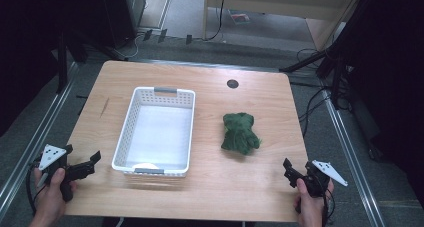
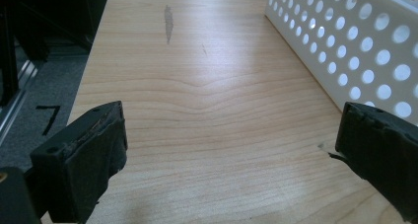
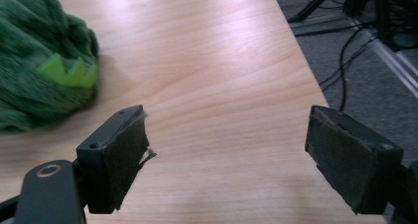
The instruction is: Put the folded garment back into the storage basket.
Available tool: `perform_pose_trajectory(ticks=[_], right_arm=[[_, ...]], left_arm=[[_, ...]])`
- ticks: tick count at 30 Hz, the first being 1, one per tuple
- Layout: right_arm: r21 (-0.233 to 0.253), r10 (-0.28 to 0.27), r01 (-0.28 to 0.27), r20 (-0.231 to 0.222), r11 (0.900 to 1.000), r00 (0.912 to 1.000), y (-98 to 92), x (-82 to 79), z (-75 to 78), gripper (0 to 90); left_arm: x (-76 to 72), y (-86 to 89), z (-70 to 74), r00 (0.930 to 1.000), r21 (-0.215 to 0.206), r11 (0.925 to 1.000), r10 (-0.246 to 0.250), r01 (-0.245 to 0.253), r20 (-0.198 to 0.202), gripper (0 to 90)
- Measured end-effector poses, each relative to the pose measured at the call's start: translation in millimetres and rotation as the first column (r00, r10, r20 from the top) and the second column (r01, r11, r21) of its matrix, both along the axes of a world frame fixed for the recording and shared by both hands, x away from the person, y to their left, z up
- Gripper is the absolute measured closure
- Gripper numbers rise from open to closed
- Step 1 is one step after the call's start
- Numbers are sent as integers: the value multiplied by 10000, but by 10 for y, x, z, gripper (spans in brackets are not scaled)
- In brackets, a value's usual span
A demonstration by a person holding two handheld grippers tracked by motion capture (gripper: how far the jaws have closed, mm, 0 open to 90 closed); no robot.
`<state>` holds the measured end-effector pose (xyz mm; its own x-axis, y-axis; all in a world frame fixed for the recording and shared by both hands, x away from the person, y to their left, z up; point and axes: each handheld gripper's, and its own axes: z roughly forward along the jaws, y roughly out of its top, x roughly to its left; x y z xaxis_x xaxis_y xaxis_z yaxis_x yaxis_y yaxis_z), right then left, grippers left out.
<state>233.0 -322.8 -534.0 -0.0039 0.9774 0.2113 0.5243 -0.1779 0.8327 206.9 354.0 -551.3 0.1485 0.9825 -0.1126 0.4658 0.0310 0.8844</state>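
A white basket with holes [image 1: 131, 118] sits on the wooden surface [image 1: 250, 187], a bit left of the middle. It looks almost bare inside, with just a small pale thing at its near end that I can't make out. To the right of it, well apart, lies a green plush toy [image 1: 240, 133] in a soft heap. From the right gripper view you can see light green spikes [image 3: 68, 71] on it, like a little dinosaur.

The left gripper [image 1: 89, 165] is held at the near left corner, just beside the basket. Its jaws are spread wide with nothing between them. The right gripper [image 1: 290, 173] is at the near right corner, near the toy but not touching it. Its jaws are spread wide too, and hold nothing.

Nobody told me the job, but I'd guess the toy goes in the basket. The toy is floppy, so a pinch might catch only some fluff and it could slip out. The basket looks light, so a bump from the left gripper could push it along.
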Motion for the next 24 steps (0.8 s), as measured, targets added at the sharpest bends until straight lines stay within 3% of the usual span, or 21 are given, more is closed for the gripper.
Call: perform_pose_trajectory(ticks=[5,8,12,15,24], right_arm=[[-120,48,-47,98,9999,9999,98,24,77,137],[-789,77,-90,-162,9968,9998,237,56,139,84],[-317,33,-45,-371,9995,9993,361,114,241,25],[-149,452,-460,-500,9988,9977,450,153,337,18],[-429,1293,-1328,-755,9902,9887,678,199,553,8]], left_arm=[[0,10,-1,10000,-133,9999,20,-20,20,3],[-6,9,-1,10000,-115,9999,10,-10,26,3],[-12,11,1,10000,-97,10000,-9,9,-9,3],[-15,11,0,10000,-133,9999,14,-14,-18,3],[-7,9,-2,10000,-68,10000,-70,69,-71,3]])
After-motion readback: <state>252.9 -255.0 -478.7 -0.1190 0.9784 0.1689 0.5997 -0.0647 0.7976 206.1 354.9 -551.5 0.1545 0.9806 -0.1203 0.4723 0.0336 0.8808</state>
